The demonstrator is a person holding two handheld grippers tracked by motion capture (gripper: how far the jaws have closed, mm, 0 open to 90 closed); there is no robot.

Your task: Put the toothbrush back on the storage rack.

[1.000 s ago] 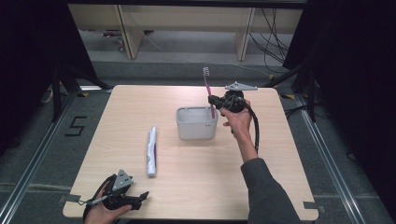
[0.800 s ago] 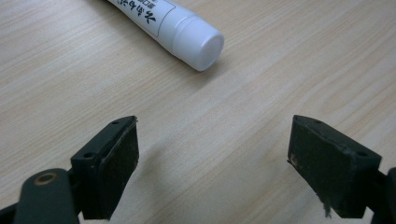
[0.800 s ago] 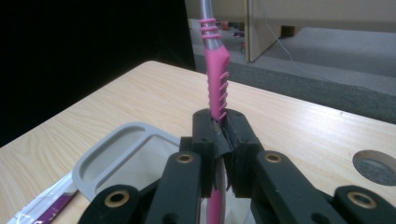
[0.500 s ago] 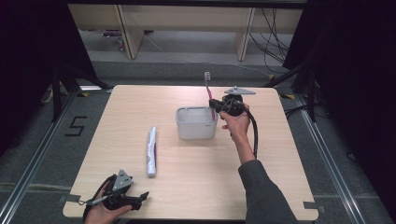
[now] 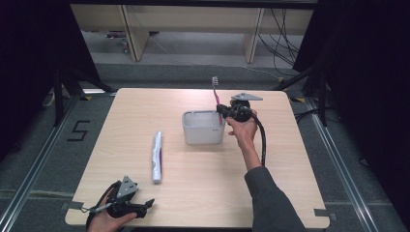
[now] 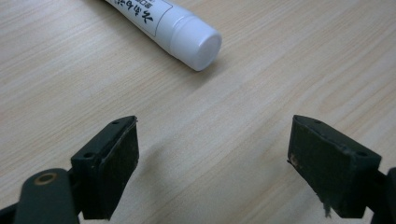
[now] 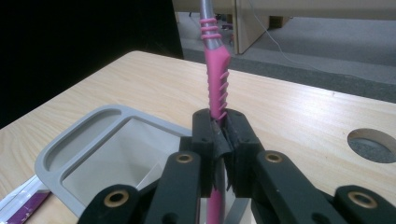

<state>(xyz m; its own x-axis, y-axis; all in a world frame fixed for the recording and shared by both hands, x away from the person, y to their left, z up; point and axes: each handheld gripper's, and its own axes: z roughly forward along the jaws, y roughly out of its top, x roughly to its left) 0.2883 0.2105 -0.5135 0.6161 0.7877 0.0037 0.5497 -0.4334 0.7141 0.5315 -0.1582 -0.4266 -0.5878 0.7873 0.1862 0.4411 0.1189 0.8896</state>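
My right gripper (image 7: 219,133) had its jaws clenched on the pink and grey plastic toothbrush (image 7: 215,81), upright above the grey square plastic container (image 5: 203,126) at frame centre. My left gripper (image 6: 215,168), lower left, stood wide open and empty near the white toothpaste tube (image 6: 180,28).

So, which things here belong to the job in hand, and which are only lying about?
In the job:
- toothbrush, clamped upright in the right gripper
- grey holder

Lying about:
- toothpaste tube flat on the table
- left gripper, open, idle
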